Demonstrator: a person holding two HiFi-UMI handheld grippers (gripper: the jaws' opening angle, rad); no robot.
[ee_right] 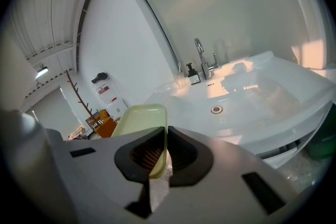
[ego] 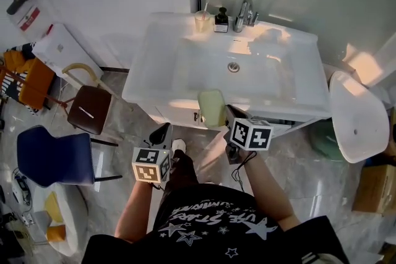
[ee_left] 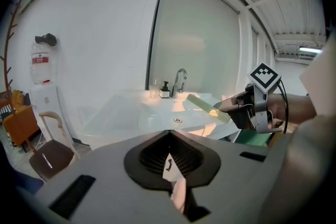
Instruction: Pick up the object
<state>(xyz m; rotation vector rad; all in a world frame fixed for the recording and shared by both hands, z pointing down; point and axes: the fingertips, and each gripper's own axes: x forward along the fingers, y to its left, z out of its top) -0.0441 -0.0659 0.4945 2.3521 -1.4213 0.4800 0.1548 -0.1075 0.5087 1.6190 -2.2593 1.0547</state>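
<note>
Your right claw (ego: pixel 226 117) is clenched on the pale green tray (ego: pixel 211 108). It looks like a soap dish, but the view is too coarse to be sure. The pads pinch one edge, with the tray standing on edge between them. The rest of it sticks out past the tips, long axis running up-frame toward the sink (ego: pixel 154 65).

The tray hangs in the air at frame centre, just below the sink's front rim and apparently clear of it.

Your left claw (ego: pixel 162 134) is clenched on nothing — lower left of centre, apart from the tray, tips aimed up-frame.

So the pickup looks done on the right side. Any coming move turns on that overhang: the free end leads toward the basin and the left claw sits to its left.
</note>
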